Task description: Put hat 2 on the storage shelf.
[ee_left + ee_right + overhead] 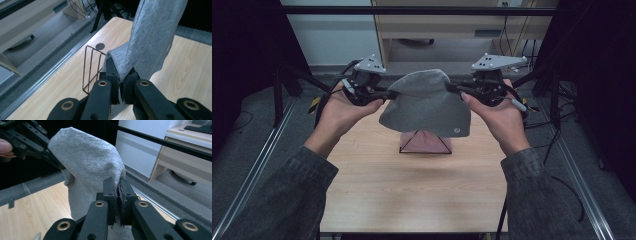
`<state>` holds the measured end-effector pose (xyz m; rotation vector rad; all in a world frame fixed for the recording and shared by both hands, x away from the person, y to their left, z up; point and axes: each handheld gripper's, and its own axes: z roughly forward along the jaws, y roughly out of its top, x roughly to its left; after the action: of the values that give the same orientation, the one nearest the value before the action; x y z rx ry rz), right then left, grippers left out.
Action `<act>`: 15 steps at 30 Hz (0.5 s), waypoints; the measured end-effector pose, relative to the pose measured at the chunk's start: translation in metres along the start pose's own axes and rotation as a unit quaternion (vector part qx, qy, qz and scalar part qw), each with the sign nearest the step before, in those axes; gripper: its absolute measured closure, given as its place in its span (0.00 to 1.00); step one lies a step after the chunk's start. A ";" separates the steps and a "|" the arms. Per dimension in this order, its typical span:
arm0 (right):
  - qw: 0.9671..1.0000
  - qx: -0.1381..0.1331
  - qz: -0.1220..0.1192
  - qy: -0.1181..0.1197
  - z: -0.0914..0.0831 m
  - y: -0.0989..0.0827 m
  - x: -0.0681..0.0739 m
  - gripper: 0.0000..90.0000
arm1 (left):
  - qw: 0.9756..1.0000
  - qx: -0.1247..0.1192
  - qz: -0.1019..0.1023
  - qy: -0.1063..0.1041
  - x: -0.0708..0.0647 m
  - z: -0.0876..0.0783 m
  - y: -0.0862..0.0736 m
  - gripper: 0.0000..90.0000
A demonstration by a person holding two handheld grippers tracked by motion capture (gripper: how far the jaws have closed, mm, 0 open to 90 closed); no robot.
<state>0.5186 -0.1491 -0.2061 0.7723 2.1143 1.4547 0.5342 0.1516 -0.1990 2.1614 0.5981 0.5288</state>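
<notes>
Holding grey cloth [427,107] aloft, both grippers [393,93] [451,88] clenched on its edges; thin bites, so fabric may slip onto rack [425,143].

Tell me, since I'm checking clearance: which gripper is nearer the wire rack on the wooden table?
Left, though only slightly. The left gripper is up and left of the wire rack; the right gripper is up and right, both holding the grey cloth above it.

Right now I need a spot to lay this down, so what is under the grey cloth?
Under the grey cloth, held up by both grippers, stands a wire rack on the wooden table. The cloth covers the rack's top.
</notes>
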 end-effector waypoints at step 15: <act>0.999 -0.029 0.017 -0.027 0.021 0.014 -0.036 0.95 | 1.000 -0.017 -0.005 0.021 0.023 0.017 0.021 0.96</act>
<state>0.5612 -0.1546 -0.1984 0.8195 2.0196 1.4882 0.5668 0.1427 -0.1888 2.1189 0.6194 0.5762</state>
